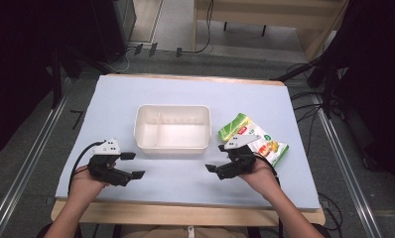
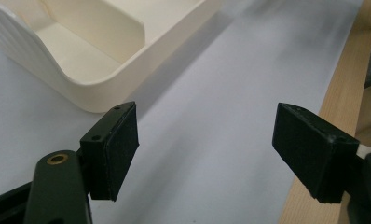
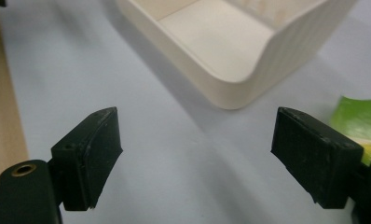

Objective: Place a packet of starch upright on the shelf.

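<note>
While both jaws gape, left gripper (image 1: 132, 165) faces tub (image 1: 171, 145).

The left hand-held gripper (image 1: 132, 165) and the right hand-held gripper (image 1: 216, 158) are black, each topped with a grey three-cornered plate. A black cable (image 1: 81, 159) loops from the left one. The flat black pads (image 2: 120, 149) sit on arms with small brass screws.

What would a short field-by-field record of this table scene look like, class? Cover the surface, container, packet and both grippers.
surface: pale blue sheet on a wooden table
container: cream tray, two compartments, both empty, middle of the sheet
packet: green and white snack packet, lying flat to the right of the tray
left gripper: jaws apart, holding nothing, near the tray's front left corner
right gripper: jaws apart, holding nothing, between tray and packet
</note>
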The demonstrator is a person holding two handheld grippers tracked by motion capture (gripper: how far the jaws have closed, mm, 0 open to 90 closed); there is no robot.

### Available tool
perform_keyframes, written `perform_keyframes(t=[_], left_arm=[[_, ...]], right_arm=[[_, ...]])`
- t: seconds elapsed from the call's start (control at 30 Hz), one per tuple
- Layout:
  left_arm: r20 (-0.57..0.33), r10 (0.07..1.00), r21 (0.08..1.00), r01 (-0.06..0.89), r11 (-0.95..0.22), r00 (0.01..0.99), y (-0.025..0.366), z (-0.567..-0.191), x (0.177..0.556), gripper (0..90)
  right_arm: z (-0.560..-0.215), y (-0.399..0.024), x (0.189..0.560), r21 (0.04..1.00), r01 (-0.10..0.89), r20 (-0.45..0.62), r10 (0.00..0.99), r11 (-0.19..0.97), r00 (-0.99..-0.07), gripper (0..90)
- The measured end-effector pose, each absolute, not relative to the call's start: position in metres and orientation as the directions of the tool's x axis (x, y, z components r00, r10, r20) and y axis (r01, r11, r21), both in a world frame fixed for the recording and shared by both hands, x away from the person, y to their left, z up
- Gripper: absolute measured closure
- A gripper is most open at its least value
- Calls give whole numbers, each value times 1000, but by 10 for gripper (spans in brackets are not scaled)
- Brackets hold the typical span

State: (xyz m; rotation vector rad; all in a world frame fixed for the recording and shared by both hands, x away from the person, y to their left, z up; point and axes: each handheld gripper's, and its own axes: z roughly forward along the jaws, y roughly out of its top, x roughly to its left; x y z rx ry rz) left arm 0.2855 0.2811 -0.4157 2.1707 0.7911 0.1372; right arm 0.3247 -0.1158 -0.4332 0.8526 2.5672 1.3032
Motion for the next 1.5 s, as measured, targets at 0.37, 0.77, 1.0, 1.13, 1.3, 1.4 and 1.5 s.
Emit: perform_keyframes(t=[0.37, 0.77, 1.0, 1.13, 1.3, 1.4, 1.5], left_arm=[[-159, 575, 726, 490, -482, 802, 279, -414, 286, 233], [-157, 576, 726, 489, -483, 802, 279, -415, 286, 232], [-157, 576, 726, 489, -483, 802, 279, -415, 286, 233], [-158, 574, 727, 488, -484, 804, 278, -415, 286, 233], [-154, 571, 723, 486, -491, 806, 278, -415, 286, 233], [-155, 571, 723, 486, -491, 806, 278, -416, 286, 233], [-155, 571, 723, 486, -490, 806, 278, -416, 286, 233]], right_arm=[[-440, -120, 324, 731, 475, 177, 536, 490, -825, 166], [-440, -115, 322, 730, 408, 92, 513, 548, -853, 315], [-433, -119, 325, 737, 432, 132, 516, 520, -847, 489], [-432, -122, 331, 720, 476, 188, 518, 505, -835, 482], [-434, -124, 333, 719, 473, 174, 527, 509, -832, 442], [-433, -125, 333, 718, 467, 168, 523, 516, -836, 439], [-432, -125, 332, 724, 463, 161, 527, 511, -834, 440]])
